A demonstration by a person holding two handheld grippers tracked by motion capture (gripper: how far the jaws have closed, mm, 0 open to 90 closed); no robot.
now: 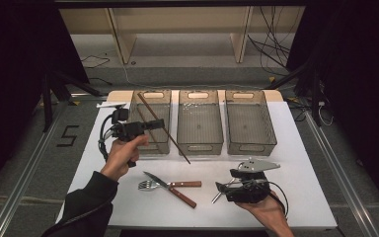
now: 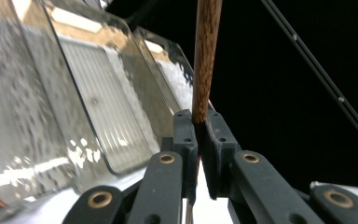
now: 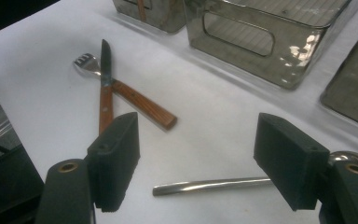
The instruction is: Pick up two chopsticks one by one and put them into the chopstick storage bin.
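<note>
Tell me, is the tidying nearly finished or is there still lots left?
Just started, it seems. One brown stick already lies in the left bin. The left tool is shut on a chopstick over that bin. The knife, the fork and a metal handle still lie on the table; the right tool is open over that handle. The other two bins look empty.

Lab: loose cables (image 1: 276, 47), dark curtains (image 1: 10, 59)

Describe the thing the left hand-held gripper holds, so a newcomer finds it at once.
Start at the leftmost of three clear plastic bins on the white table. A thin brown wooden stick slants across its front, clamped in the left hand-held gripper. Unlike the knife and fork below, it is all wood and lifted.
</note>
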